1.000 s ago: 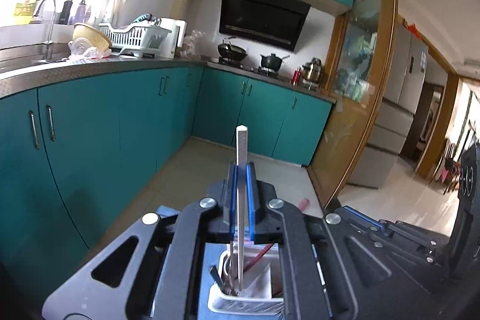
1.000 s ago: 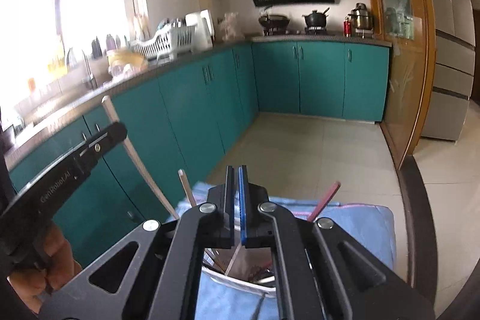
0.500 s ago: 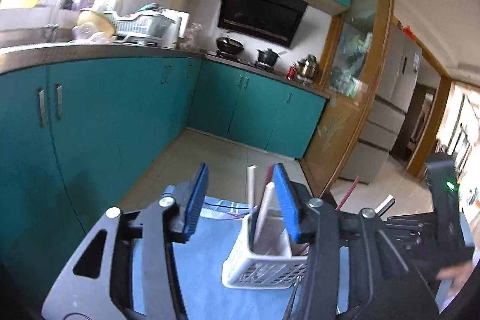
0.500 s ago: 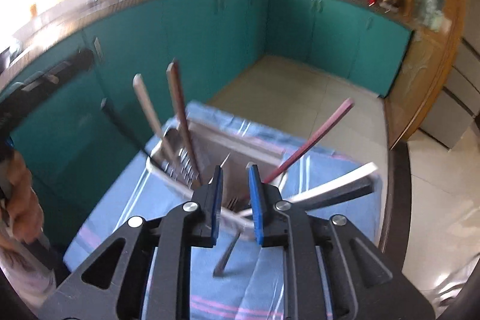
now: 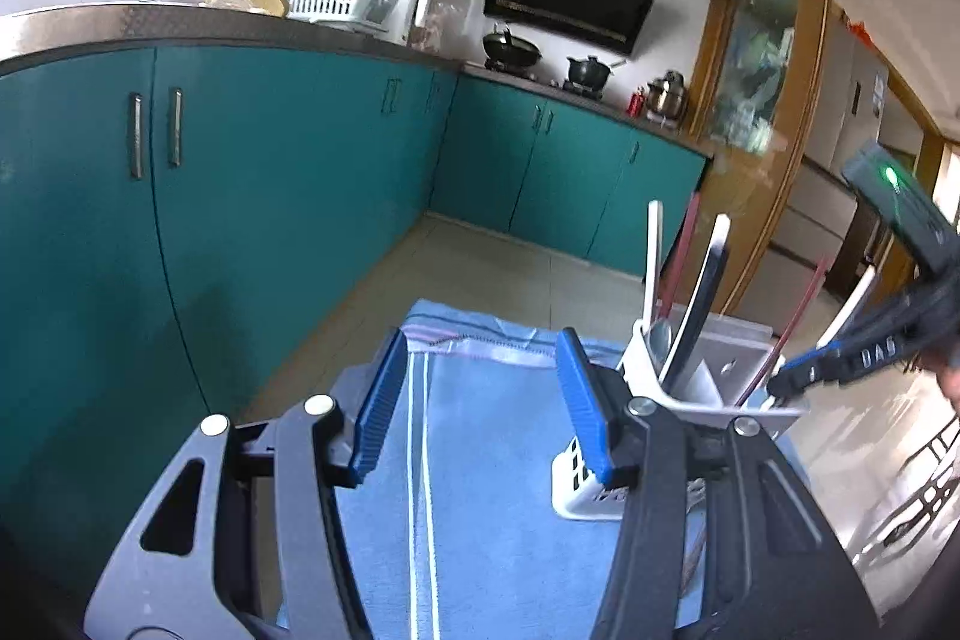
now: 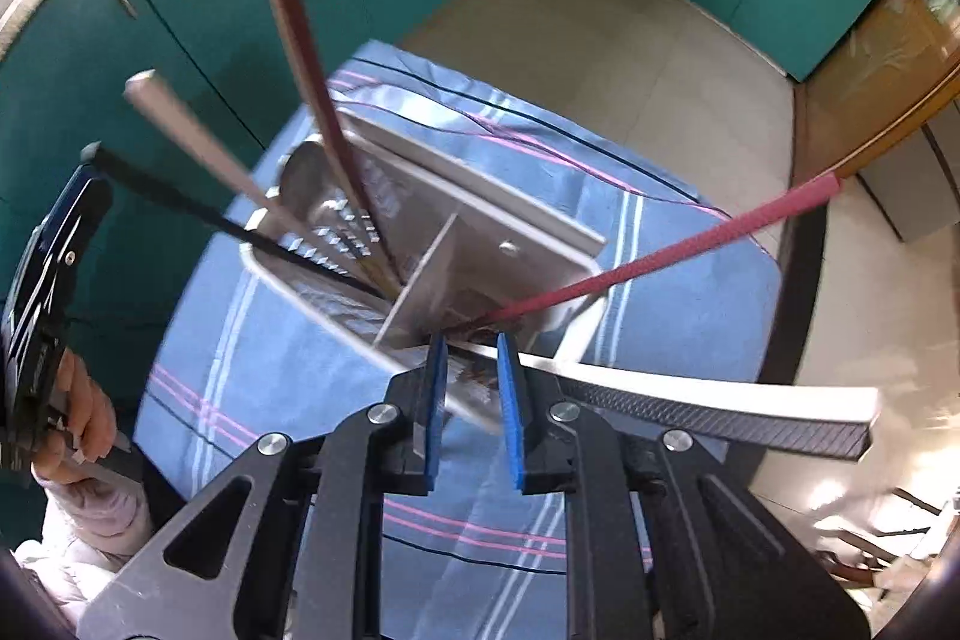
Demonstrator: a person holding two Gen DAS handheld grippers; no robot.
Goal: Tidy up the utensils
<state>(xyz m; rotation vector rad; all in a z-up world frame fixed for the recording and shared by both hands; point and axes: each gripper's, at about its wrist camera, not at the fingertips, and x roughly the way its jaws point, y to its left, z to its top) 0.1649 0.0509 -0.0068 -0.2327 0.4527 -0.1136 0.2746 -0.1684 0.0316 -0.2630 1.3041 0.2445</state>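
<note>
Since a second ago our left gripper (image 5: 474, 400) has let go of the white-handled utensil (image 5: 653, 250) it had clamped and swung off to the left – its jaws now stand wide apart over the blue striped cloth (image 5: 480, 520) with nothing between them. Our right gripper (image 6: 471, 400) has tipped down over the caddy (image 6: 420, 244) and parted from shut to a narrow gap, also holding nothing.

In the left view the caddy sits at about 3 o'clock, just beside the right blue pad, with the white-handled utensil standing in it among other handles. In the right view it lies just ahead of the tips at 12 o'clock. In one compartment, toward 10 o'clock, stand a dark red handle (image 6: 312, 100), a pale one and a black one. From the other a pink handle (image 6: 660, 256) leans out toward 2 o'clock, and a black-and-white handle (image 6: 720, 412) lies nearly flat toward 3 o'clock, crossing just beyond the right pad.

What worries us is that low handle – any push forward or to the right could knock it and lever it out over the rim, or tip the light caddy on the loose cloth. The frame is blurred, so we are moving fast, and the splayed handles on the left could be swept as we descend. Closing here might catch the rim instead of a utensil.
</note>
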